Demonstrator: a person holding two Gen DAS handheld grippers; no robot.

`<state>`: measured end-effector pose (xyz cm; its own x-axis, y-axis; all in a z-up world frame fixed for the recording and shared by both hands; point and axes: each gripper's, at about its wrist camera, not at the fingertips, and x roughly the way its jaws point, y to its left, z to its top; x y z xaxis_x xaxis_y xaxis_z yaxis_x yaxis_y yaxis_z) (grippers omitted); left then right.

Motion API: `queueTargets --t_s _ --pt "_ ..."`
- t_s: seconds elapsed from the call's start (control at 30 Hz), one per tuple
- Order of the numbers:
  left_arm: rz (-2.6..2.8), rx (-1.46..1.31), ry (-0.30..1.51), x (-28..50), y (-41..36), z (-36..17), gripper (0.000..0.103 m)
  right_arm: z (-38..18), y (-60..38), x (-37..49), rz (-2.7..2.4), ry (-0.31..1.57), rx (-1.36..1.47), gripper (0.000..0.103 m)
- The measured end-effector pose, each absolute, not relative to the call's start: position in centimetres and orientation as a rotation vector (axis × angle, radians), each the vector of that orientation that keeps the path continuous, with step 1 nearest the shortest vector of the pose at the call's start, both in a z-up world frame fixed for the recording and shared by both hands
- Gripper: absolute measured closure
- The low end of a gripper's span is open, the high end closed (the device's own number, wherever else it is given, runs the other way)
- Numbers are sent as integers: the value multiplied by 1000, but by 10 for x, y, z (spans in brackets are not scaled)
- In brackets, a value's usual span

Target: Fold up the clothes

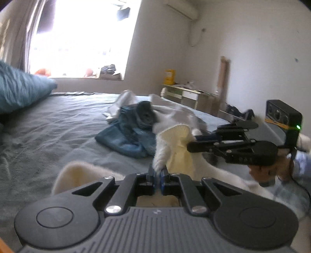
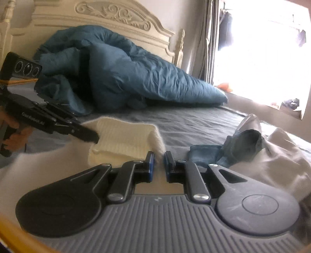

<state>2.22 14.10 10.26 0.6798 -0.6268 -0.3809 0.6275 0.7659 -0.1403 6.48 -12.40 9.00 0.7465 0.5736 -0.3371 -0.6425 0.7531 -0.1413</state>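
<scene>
Nearest in the left wrist view, the left tongs [image 1: 157, 171] are pressed together on a fuzzy white edge of a cream knit sweater [image 1: 178, 144]. In the right wrist view, the right tongs [image 2: 159, 157] likewise pinch a fuzzy white edge of the same sweater [image 2: 118, 136], whose ribbed cream part shows between the two tongs. Each view catches the other tongs from the side, a hand [image 2: 15, 134] wrapped around the left handle. The sweater's long axis cannot be told; the cloth is bunched and blurred.

Just behind the sweater, a heap of clothes lies on the grey bed sheet [image 1: 58, 124]: a blue denim garment [image 1: 126, 136], a dark grey piece [image 1: 144, 114] and pale white cloth [image 2: 281, 155]. Farther back, a rumpled teal duvet [image 2: 124, 74] rests against the carved cream headboard [image 2: 116, 13]. A bright window [image 1: 83, 35] and a cluttered side table [image 1: 186, 93] stand beyond the bed.
</scene>
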Motion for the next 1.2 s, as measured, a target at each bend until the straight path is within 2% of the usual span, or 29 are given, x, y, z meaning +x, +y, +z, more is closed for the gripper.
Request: queueTargets --t_s 0.23,0.37,0.4,0.5,0.6,0.67,0.73,0.77,0.9,0.97,1.03,1.13,1.2 --pt "-711 269 420 -30 123 80 96 64 -143 -3 695 354 -286 92" --pt "-738 341 458 -51 113 64 94 45 -144 -20 712 466 -355 92" --pt "-739 360 468 -57 110 60 91 43 -146 -22 702 480 -370 92" --pt "-740 409 522 -75 107 51 66 44 -161 -27 675 548 -325 92" --pt "-726 383 561 -90 114 60 67 50 -187 -34 622 606 -233 91" --pt "-692 262 557 -89 130 80 64 61 -203 -33 557 602 -199 88" --pt "-614 31 594 -67 155 97 46 72 -216 -19 474 588 -145 81" --pt "-563 -105 628 -49 170 103 44 78 -222 -7 436 582 -101 75" --pt "-503 -667 898 38 227 87 45 91 -243 54 395 664 166 72" --pt "-441 -881 937 64 250 71 45 90 -247 74 390 712 263 71" --pt "-397 -981 953 79 264 61 45 88 -249 88 381 753 313 71" --pt "-363 -1034 961 89 271 53 44 87 -249 98 377 788 299 61" --pt "-359 -1065 987 97 267 48 44 84 -249 101 389 813 305 59"
